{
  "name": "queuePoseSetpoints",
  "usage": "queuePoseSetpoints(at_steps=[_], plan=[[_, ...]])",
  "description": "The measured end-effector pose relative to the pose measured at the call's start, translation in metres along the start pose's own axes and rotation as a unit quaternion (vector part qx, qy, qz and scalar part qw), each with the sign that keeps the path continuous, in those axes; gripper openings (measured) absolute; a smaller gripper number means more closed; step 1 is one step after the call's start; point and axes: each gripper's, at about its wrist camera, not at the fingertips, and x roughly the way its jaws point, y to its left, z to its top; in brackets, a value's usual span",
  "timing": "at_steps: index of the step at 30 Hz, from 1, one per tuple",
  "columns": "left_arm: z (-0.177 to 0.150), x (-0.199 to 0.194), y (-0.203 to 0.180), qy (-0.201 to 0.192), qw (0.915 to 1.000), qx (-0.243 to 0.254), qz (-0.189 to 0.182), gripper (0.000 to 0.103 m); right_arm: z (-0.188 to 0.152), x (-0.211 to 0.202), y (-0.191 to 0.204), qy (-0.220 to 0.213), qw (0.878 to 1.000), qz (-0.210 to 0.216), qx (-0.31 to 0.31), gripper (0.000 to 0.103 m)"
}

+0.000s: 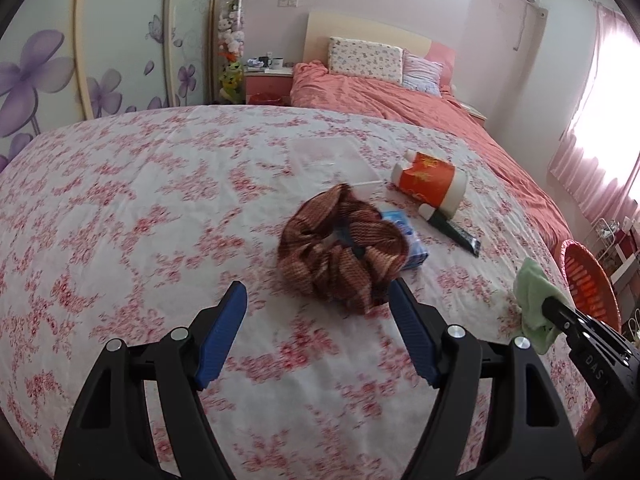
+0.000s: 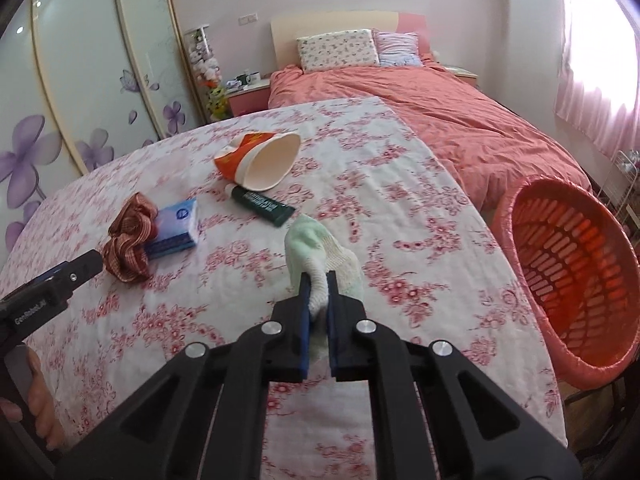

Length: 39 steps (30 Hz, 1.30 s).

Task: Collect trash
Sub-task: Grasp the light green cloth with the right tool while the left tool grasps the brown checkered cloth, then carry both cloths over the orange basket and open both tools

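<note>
**Right gripper clamped on green cloth, left gripper spread before the scrunchie**

In the right wrist view the right gripper sits at the lower centre of the frame with its jaws nearly together, pinching a pale green cloth; the cloth bulges up and out past the fingertips and a strip of it runs down between the blue pads. In the left wrist view the same cloth shows at the right edge of the frame.

The left gripper stands with jaws wide apart, nothing between them. The brown scrunchie lies just above the fingertips, its lower edge touching or nearly touching the right-hand fingertip. It overlaps a blue tissue pack.

Further up and to the right in that frame lie a crushed red paper cup and a dark green tube, close together, all on the floral tablecloth. An orange basket stands off the table's edge at the right of the right wrist view, with a bed behind.

Both grippers point down at a slant toward the cloth. A hand shows at the lower left edge of the right wrist view.
</note>
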Motion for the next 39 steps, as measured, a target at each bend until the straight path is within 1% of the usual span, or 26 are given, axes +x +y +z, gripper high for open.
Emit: queuePoseSetpoints(at_steps=[7, 11, 13, 14, 16, 18, 21, 26, 33, 39], plan=[[0.007, 0.015, -0.027, -0.001, 0.9995, 0.027, 0.014, 0.072, -0.003, 0.001, -0.009, 0.006, 1.000, 0.006, 0.009, 0.008], [0.008, 0.023, -0.036, 0.002, 0.9988, 0.038, 0.030, 0.068, -0.005, 0.000, -0.011, 0.008, 1.000, 0.008, 0.011, 0.008], [0.009, 0.027, -0.038, 0.006, 0.9983, 0.042, 0.040, 0.062, -0.005, 0.000, -0.012, 0.008, 1.000, 0.008, 0.012, 0.008], [0.008, 0.030, -0.039, 0.010, 0.9981, 0.043, 0.043, 0.056, -0.005, 0.000, -0.013, 0.008, 1.000, 0.009, 0.012, 0.008], [0.009, 0.036, -0.038, 0.019, 0.9981, 0.039, 0.043, 0.049, -0.005, -0.001, -0.014, 0.007, 1.000, 0.009, 0.013, 0.008], [0.009, 0.037, -0.037, 0.022, 0.9983, 0.036, 0.041, 0.038, -0.005, -0.002, -0.015, 0.007, 1.000, 0.009, 0.015, 0.008], [0.010, 0.031, -0.032, 0.018, 0.9990, 0.029, 0.030, 0.027, -0.004, -0.006, -0.018, 0.003, 1.000, 0.008, 0.019, 0.008], [0.014, 0.016, -0.022, 0.007, 0.9998, 0.014, 0.007, 0.015, -0.002, -0.015, -0.024, -0.007, 1.000, 0.007, 0.024, 0.008], [0.020, -0.007, -0.021, -0.013, 0.9997, 0.005, -0.020, 0.012, 0.001, -0.031, -0.034, -0.025, 0.999, 0.009, 0.034, 0.008], [0.023, -0.028, -0.032, -0.026, 0.9984, 0.009, -0.049, 0.012, 0.001, -0.047, -0.044, -0.040, 0.998, 0.009, 0.044, 0.008]])
